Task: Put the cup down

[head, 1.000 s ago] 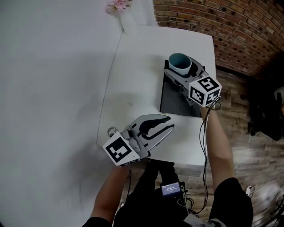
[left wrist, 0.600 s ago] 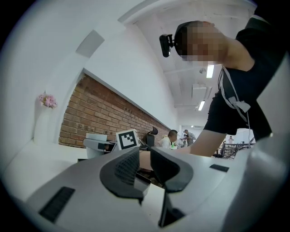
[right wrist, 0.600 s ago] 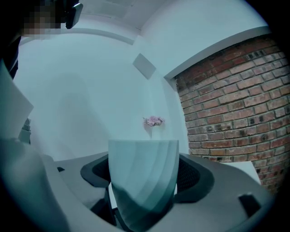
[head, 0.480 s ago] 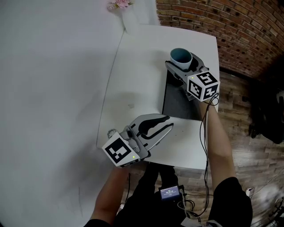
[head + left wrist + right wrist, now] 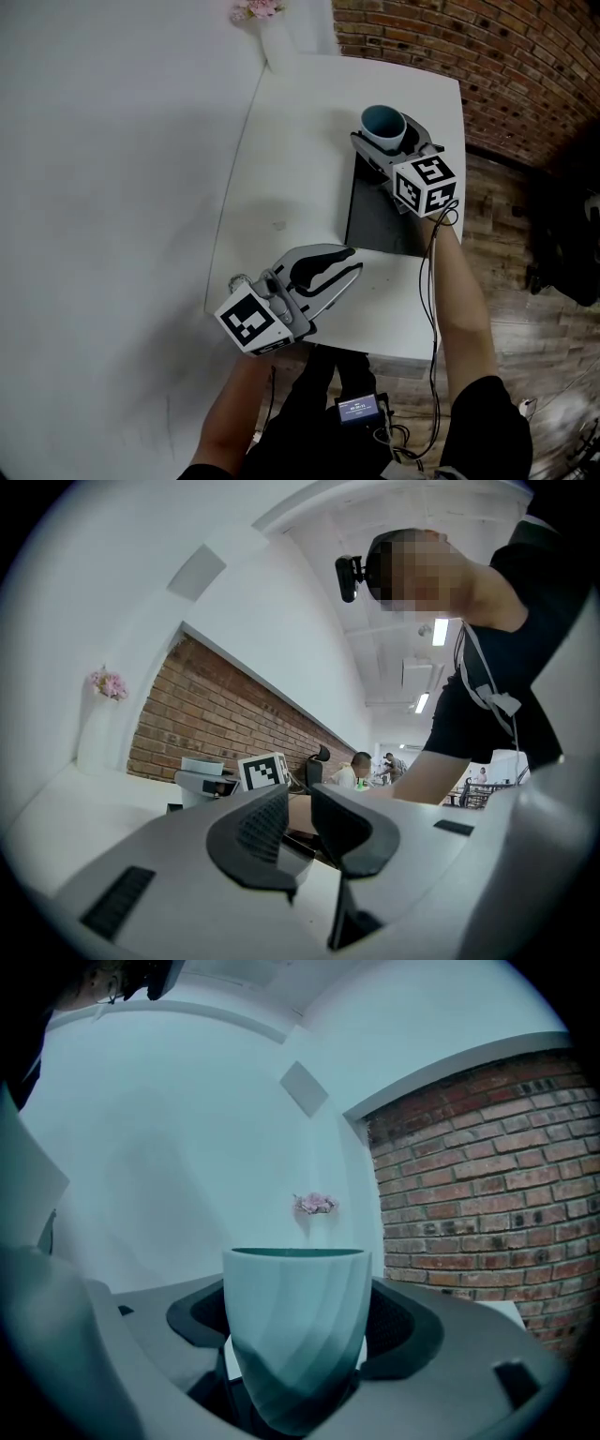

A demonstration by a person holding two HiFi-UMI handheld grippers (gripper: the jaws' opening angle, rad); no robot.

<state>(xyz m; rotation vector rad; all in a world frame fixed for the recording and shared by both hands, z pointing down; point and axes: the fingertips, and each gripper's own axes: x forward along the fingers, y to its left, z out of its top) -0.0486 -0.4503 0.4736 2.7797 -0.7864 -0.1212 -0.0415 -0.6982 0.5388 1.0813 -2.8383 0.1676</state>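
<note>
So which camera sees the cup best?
The right gripper view: the cup fills the middle, clamped in the right gripper. In the head view the cup is small, seen from above. In the left gripper view the cup is tiny, far off.

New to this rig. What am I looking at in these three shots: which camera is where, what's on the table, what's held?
There is no robot here: a person holds a two-jaw gripper in each hand. The top-down picture comes from a camera on the person's head. The other two come from cameras riding on each gripper, looking along its jaws. On the white table lies a dark mat, with pink flowers at the far end. The right gripper is shut on an upright teal cup near the mat's far end; whether the cup touches down I can't tell. The left gripper is shut and empty, at the table's near edge.
</note>
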